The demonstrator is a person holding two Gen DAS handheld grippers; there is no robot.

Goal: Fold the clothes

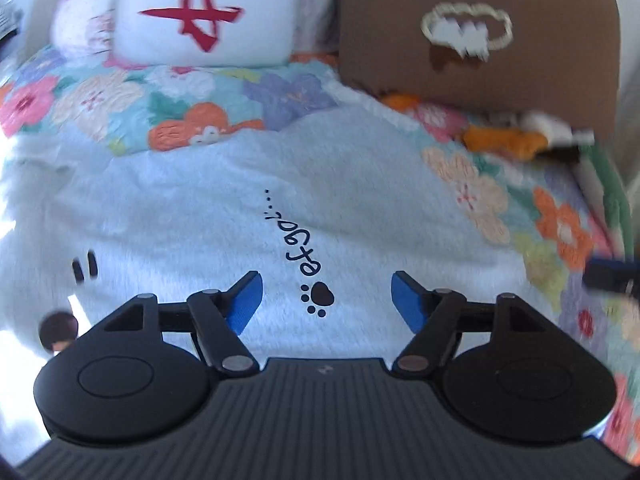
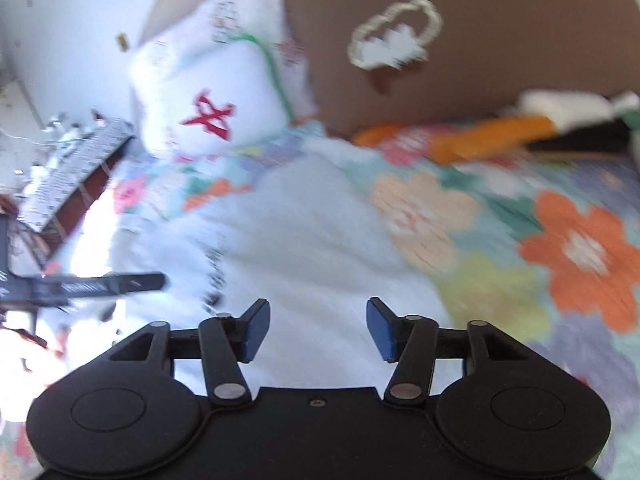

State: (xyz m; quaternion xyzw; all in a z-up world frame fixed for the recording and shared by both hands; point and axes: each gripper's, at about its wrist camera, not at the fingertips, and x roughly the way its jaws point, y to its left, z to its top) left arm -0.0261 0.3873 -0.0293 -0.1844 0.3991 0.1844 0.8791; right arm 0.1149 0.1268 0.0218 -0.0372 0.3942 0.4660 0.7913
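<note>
A pale blue fleecy garment (image 1: 192, 216) with black lettering and a paw print (image 1: 318, 298) lies spread on the flowered bedspread (image 1: 560, 224). My left gripper (image 1: 326, 300) hovers over it, blue pads wide apart, nothing between them. In the right wrist view the same garment (image 2: 304, 232) is blurred beneath my right gripper (image 2: 318, 326), which is also open and empty above the cloth. The left gripper's fingers (image 2: 116, 282) show at the left of that view, and a blue pad of the right gripper (image 1: 608, 274) pokes in at the right edge of the left wrist view.
A white pillow with a red mark (image 1: 208, 12) and a brown cushion with a cloud motif (image 1: 472, 32) stand at the head of the bed. Orange, white and black items (image 1: 520, 136) lie by the cushion. A keyboard (image 2: 68, 172) sits on furniture left of the bed.
</note>
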